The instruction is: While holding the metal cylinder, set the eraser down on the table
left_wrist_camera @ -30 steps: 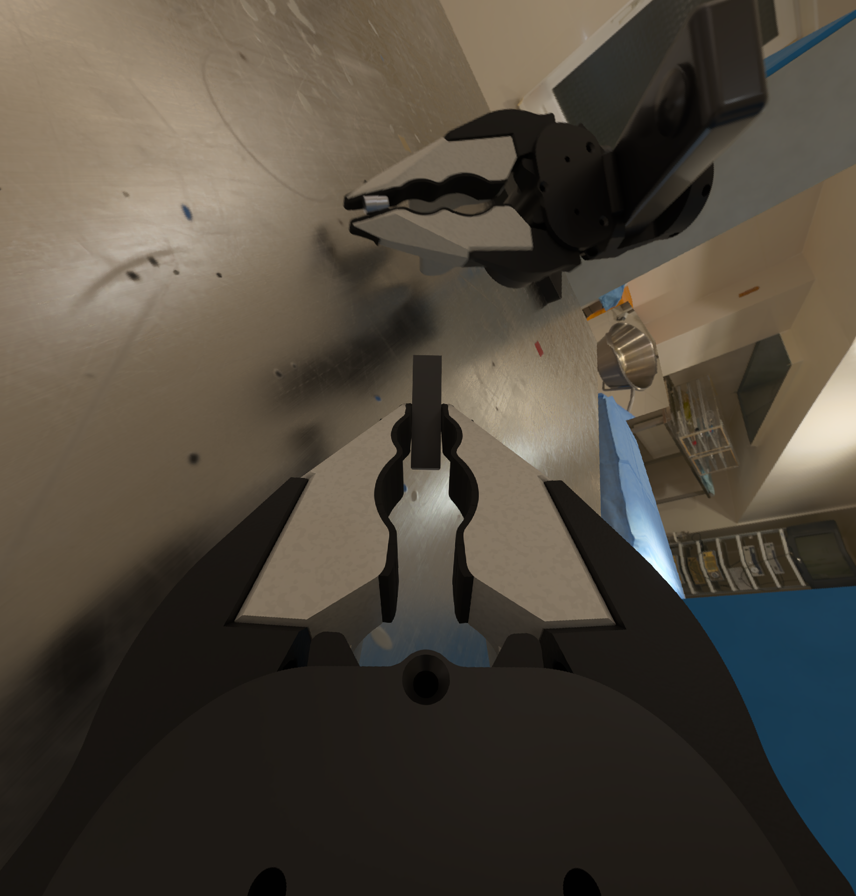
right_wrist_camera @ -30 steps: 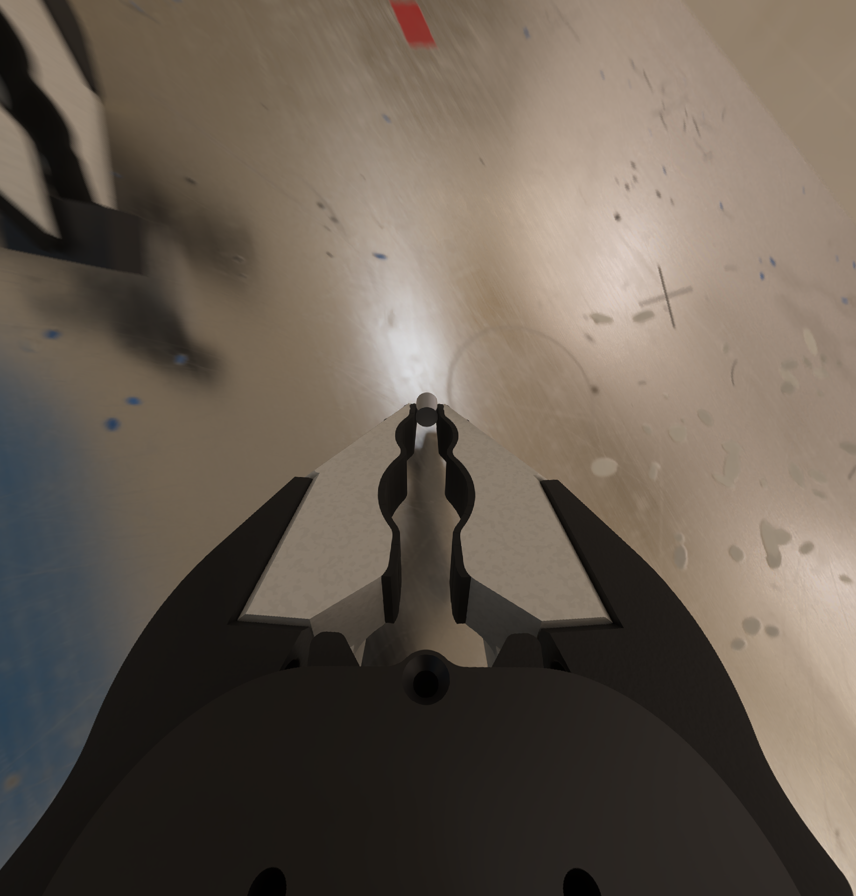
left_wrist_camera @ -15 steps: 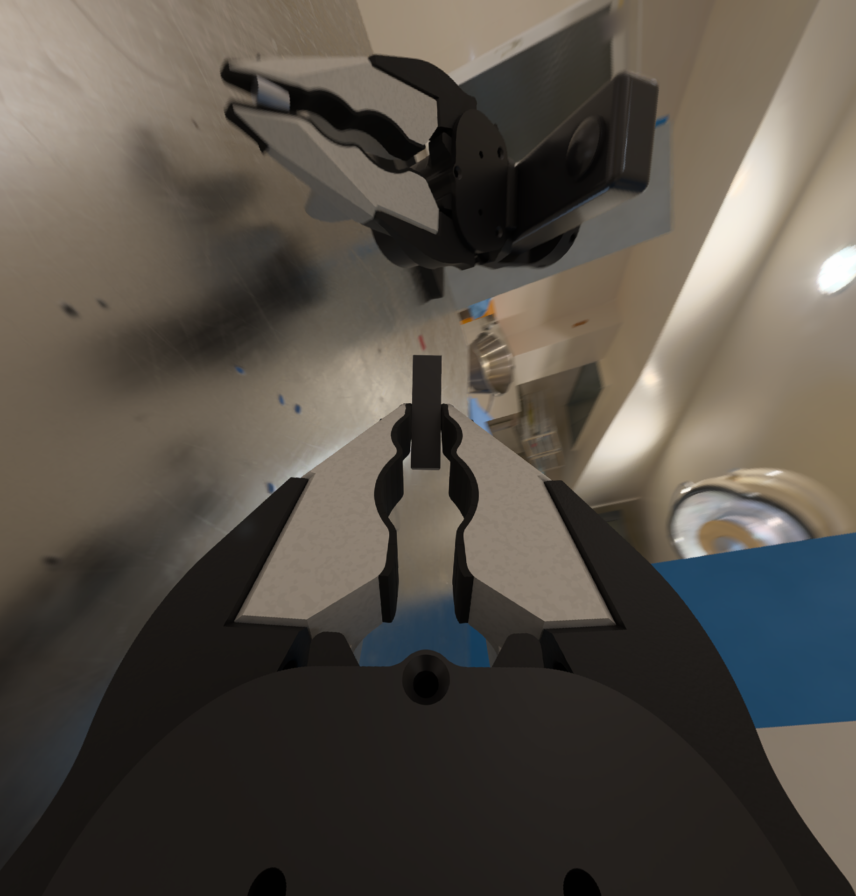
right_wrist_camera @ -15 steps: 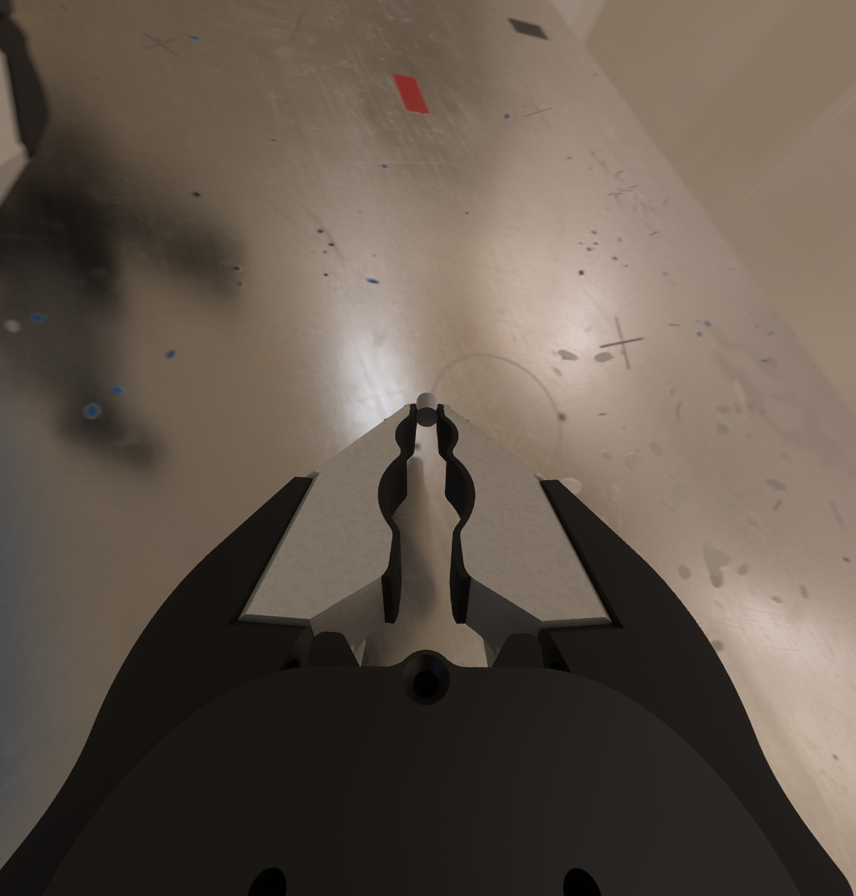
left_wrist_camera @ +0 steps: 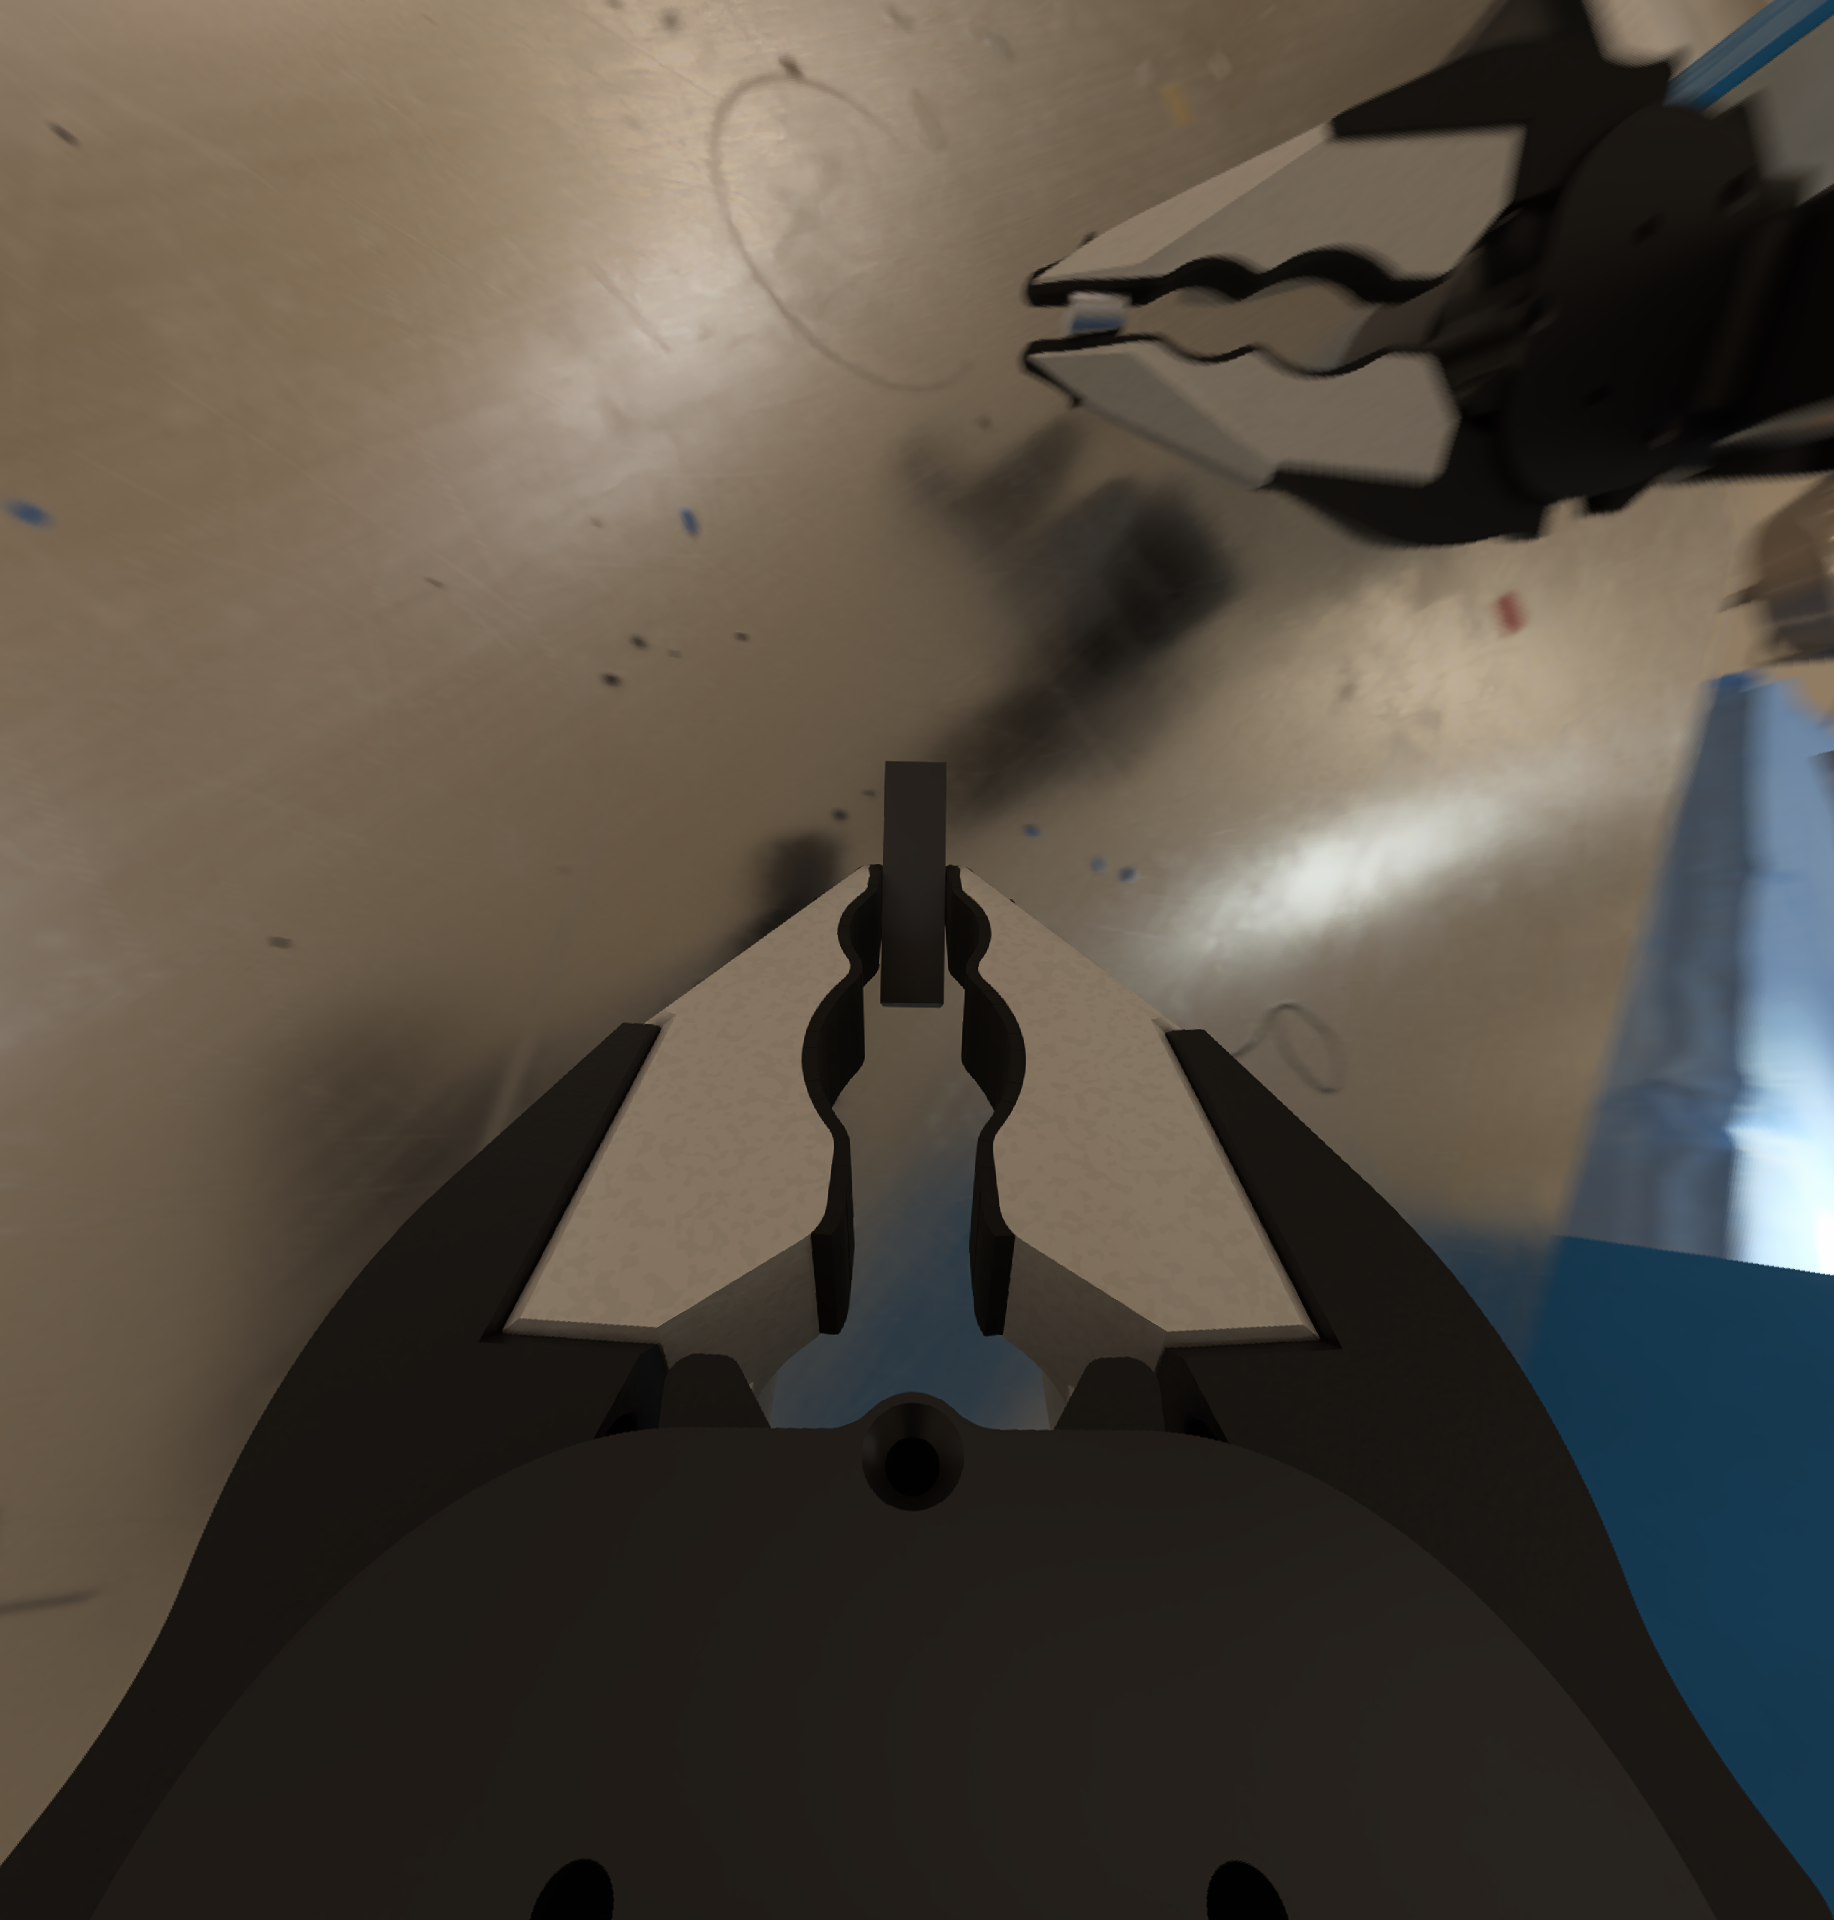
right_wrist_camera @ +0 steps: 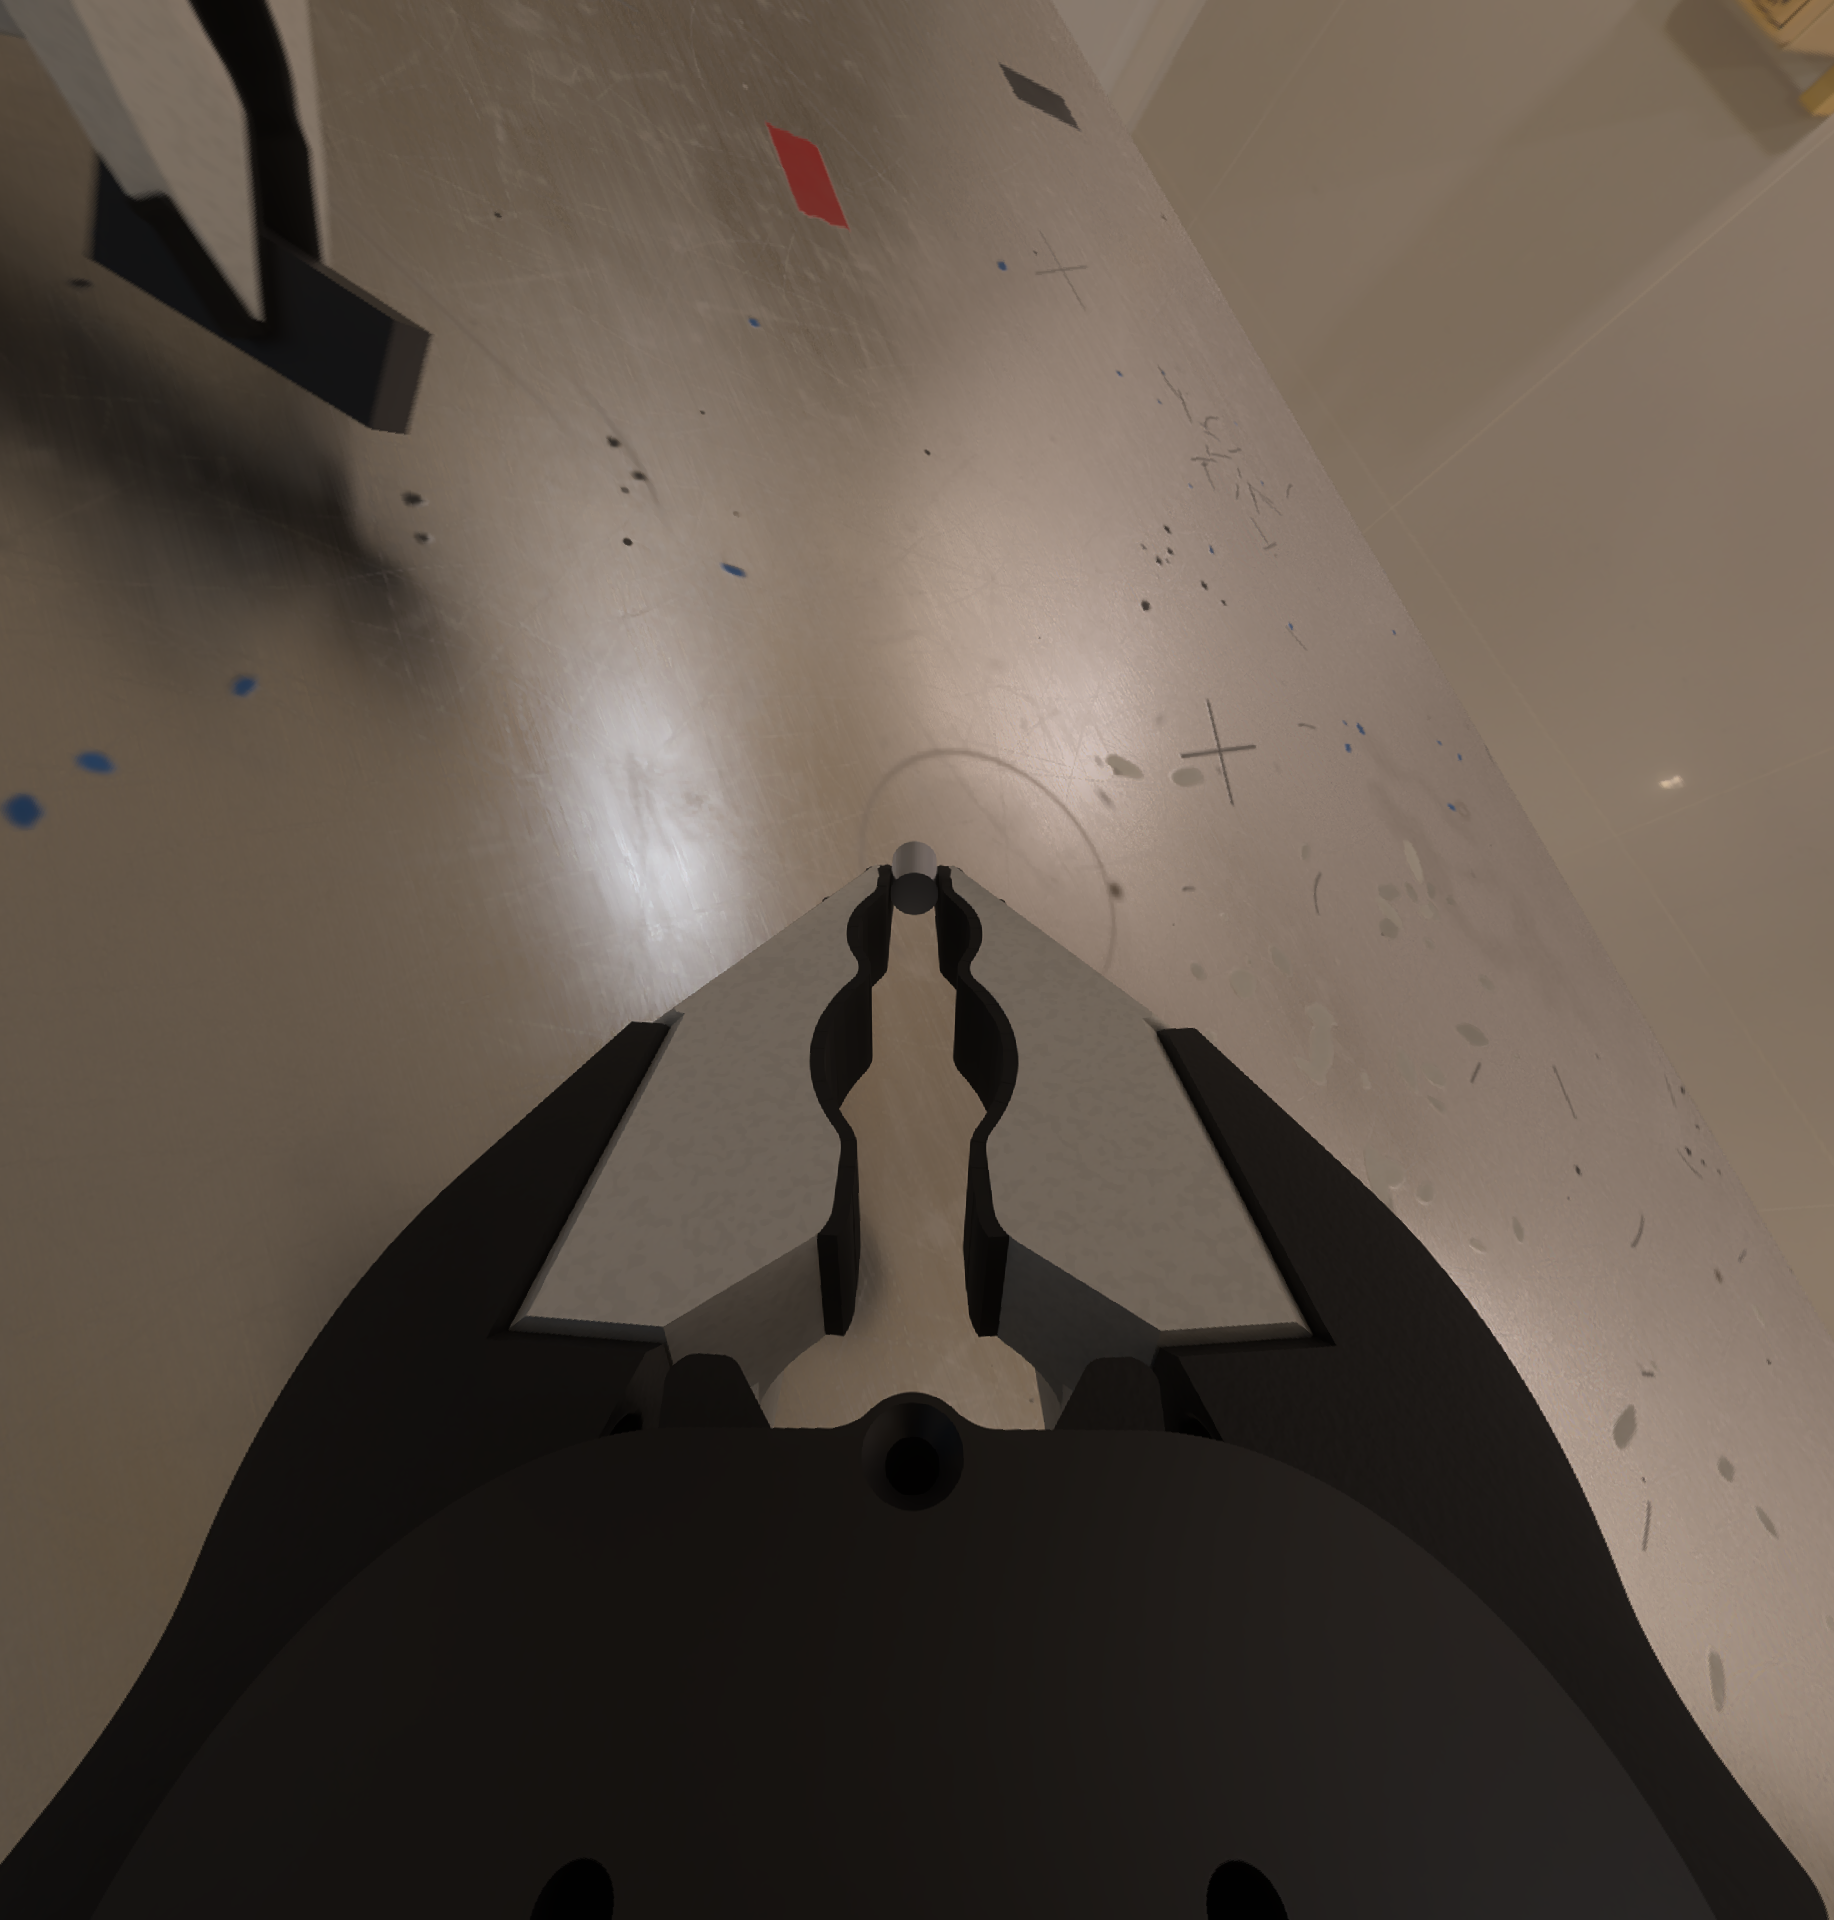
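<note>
Left gripper (left_wrist_camera: 913, 883) is clamped on the dark eraser (left_wrist_camera: 913, 883), which stands edge-on between the fingertips and projects past them toward the table (left_wrist_camera: 373, 520). We see the same eraser from the right wrist view (right_wrist_camera: 321, 332) as a flat dark slab hanging below the fingers, clear of the table, with its blurred shadow spread beneath it.

Right gripper (right_wrist_camera: 913, 883) is closed on the metal cylinder (right_wrist_camera: 913, 878), a small grey pin pinched at the very tips of its 2 fingers. From the left wrist view the right gripper (left_wrist_camera: 1079, 332) sits at upper right, with the cylinder (left_wrist_camera: 1095, 312) visible as a pale sliver at the tips.

Changes over the last 1 s:
1. At 0.5 s ago the left wrist view took in walls and a ceiling light; it now faces the tabletop squarely again. We judge that the left gripper has swung back toward the surface.
2. In the right wrist view the eraser was out of frame at 0.5 s ago; it now shows at upper left, near the table.
3. Both grips are unchanged.

Consequence: the eraser is not yet set down. We judge that a short descent and a release remain. The right grip must hold meanwhile; the pinch is shallow, so the cylinder could slip.
</note>
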Robot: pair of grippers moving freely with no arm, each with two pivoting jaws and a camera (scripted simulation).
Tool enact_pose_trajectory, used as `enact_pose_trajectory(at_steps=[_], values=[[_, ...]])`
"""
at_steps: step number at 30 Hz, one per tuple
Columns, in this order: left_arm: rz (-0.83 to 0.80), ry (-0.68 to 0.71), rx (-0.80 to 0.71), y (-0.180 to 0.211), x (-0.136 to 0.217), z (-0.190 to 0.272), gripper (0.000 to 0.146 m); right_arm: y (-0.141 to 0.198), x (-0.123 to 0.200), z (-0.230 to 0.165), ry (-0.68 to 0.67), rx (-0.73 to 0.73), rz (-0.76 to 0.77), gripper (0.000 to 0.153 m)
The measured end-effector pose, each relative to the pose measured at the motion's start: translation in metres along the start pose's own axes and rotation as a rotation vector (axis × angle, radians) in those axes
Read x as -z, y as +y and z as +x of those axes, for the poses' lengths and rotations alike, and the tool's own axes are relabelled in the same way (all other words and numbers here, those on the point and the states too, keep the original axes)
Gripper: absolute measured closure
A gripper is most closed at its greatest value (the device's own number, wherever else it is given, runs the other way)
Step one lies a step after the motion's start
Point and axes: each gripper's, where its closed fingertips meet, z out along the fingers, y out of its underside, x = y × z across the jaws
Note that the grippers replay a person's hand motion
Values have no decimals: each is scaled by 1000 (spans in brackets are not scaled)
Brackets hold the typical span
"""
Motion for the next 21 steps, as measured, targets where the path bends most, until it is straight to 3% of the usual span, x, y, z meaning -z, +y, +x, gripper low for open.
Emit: enact_pose_trajectory(at_steps=[4,7,13,17,21], values=[[-58,-210,-203,2,-1,-24,135,1,1,1,1,-4,0,145],[-66,-276,-312,2,-1,-29,135,2,1,1,1,-5,-4,145],[-70,-323,-427,2,-2,-29,135,3,0,3,11,-4,-9,145],[-47,-320,-445,3,-2,-25,126,1,0,6,13,-15,4,145],[17,-328,-475,-6,20,-12,118,-18,12,5,-49,-61,119,145]])
